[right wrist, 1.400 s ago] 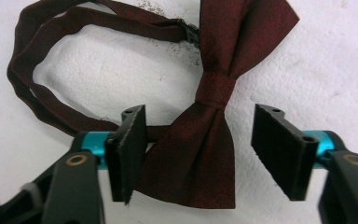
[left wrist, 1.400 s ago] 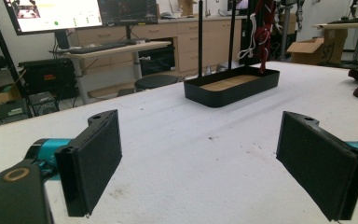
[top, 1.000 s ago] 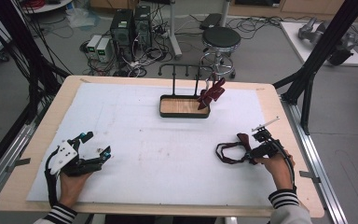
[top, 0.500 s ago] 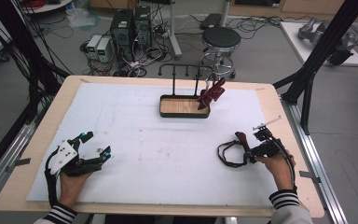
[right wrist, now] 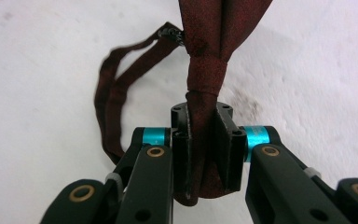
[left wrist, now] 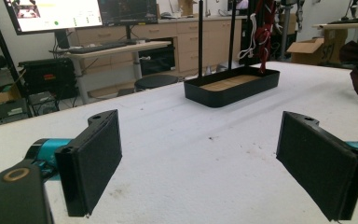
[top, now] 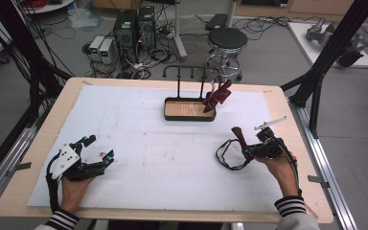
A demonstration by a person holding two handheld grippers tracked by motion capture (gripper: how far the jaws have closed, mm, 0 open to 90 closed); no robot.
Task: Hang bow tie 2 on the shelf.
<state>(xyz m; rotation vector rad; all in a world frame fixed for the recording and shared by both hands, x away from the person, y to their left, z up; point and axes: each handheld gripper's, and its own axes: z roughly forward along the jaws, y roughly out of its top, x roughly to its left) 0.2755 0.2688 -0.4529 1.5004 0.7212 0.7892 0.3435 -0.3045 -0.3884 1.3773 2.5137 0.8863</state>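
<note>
On white table (top: 139,124), two bow ties (top: 237,139) (top: 218,95).

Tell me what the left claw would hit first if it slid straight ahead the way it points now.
Most likely the black tray with its upright stand. The left claw is open, with bare white table cover ahead of it up to the tray, though depth is hard to judge.

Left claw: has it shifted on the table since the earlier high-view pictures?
No. The left claw sits at the same spot near the white mat's left corner, open.
</note>
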